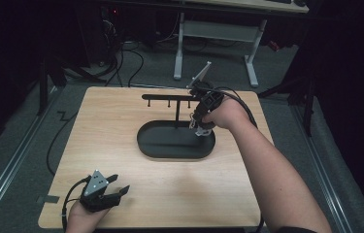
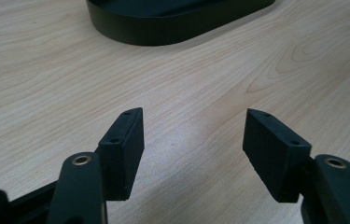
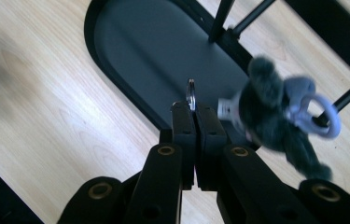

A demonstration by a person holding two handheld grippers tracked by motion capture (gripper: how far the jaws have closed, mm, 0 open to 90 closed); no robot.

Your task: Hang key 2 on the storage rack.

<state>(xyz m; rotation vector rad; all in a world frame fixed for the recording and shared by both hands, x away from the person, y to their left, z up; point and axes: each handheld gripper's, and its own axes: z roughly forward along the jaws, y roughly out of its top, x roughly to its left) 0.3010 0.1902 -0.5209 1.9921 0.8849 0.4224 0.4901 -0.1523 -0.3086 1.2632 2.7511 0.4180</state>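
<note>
No readable text, labels or nos. anywhere; white tag (image 3: 226,108) on the plush keychain (image 3: 275,116) too blurred to read.

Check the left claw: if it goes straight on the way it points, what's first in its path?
Likely the black oval tray: the left claw, open and empty, points across bare table toward its rim, though depth is unclear.

Bright light falls on the table (image 1: 121,126) amid dark surroundings, while the plush keychain (image 3: 280,116) is motion-blurred.

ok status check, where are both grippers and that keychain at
Right gripper shut on key ring, plush keychain dangling over black tray. Left gripper open, idle on table. Hook stand close behind, pegs bare.
</note>
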